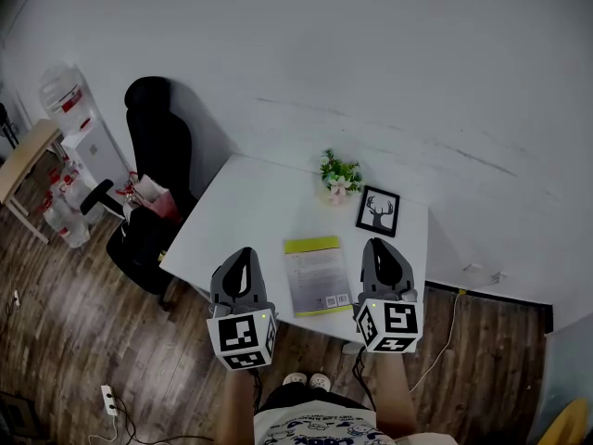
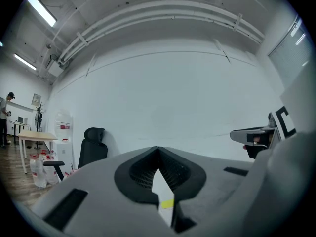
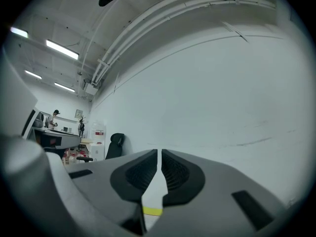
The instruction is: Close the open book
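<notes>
While left tool (image 1: 243, 253) and right tool (image 1: 378, 245) hover, one book (image 1: 317, 274) lies closed.

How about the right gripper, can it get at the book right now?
Probably yes: the right gripper hangs right beside the book, which lies flat on the table with nothing between them. The frame and plant stand farther back.

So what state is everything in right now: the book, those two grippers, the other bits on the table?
Book: lying flat on the table, looks closed, back cover up.
Left gripper: shut, nothing in it.
Right gripper: shut, nothing in it.
Picture frame: standing, apart from the book.
Flower pot: upright, beside the frame.
Office chair: nobody in it.
</notes>
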The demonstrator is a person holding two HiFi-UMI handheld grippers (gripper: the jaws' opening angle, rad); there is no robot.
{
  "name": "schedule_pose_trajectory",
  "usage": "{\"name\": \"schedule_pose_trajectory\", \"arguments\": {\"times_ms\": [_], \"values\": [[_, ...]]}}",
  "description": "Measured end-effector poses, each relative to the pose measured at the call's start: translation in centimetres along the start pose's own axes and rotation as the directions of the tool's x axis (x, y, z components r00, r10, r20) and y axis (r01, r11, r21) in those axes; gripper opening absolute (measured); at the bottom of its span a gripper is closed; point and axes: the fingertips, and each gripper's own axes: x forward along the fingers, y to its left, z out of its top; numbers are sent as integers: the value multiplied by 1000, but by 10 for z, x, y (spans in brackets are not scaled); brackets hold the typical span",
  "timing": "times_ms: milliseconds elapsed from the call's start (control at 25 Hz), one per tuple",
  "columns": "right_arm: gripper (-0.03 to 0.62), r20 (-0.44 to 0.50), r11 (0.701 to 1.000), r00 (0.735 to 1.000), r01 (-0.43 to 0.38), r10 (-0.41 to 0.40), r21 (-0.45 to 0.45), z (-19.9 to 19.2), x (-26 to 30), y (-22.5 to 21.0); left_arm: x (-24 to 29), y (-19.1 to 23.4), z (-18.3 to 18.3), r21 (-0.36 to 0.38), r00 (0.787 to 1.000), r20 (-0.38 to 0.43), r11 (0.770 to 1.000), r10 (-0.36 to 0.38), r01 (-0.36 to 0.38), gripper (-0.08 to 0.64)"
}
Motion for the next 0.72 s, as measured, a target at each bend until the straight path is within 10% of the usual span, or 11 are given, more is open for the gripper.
{"name": "schedule_pose_trajectory", "arguments": {"times_ms": [720], "values": [[35,4,1000,1000,13,-13,-9,0,-2,-4,1,-1,-1,-3,1000,3,1000,-1,1,23]]}}
